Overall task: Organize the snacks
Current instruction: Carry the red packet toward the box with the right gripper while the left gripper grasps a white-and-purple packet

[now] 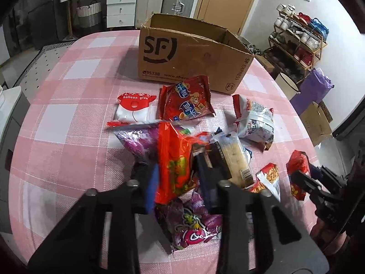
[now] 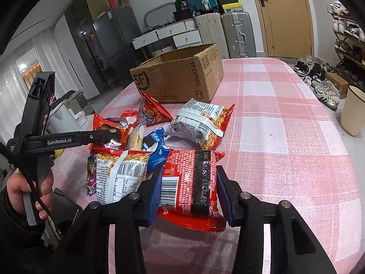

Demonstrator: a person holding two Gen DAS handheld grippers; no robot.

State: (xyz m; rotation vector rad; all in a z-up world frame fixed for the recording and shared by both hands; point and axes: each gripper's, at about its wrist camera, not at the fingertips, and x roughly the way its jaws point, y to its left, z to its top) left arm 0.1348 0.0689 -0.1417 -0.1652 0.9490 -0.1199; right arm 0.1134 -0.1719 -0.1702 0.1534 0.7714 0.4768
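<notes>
A heap of snack packets lies on the pink checked table [image 1: 68, 105]. My left gripper [image 1: 178, 171] is shut on an orange-red packet [image 1: 173, 146], which stands upright between the pads over a purple packet [image 1: 194, 228]. Beside it lies a clear biscuit packet [image 1: 235, 155]. My right gripper [image 2: 189, 175] is shut on a red packet [image 2: 182, 162], barcode side up, low over the cloth. In the left wrist view that right gripper [image 1: 305, 180] shows at the right edge. An open SF cardboard box [image 1: 194, 54] stands behind the heap.
A red packet [image 1: 187, 98], a white balloon-glue packet [image 1: 134, 109] and a white noodle packet [image 1: 255, 118] lie before the box. A blue cookie packet [image 2: 157, 146] sits in the heap. A shoe rack [image 1: 298, 38] and a cream bin [image 2: 353, 111] stand off the table's right side.
</notes>
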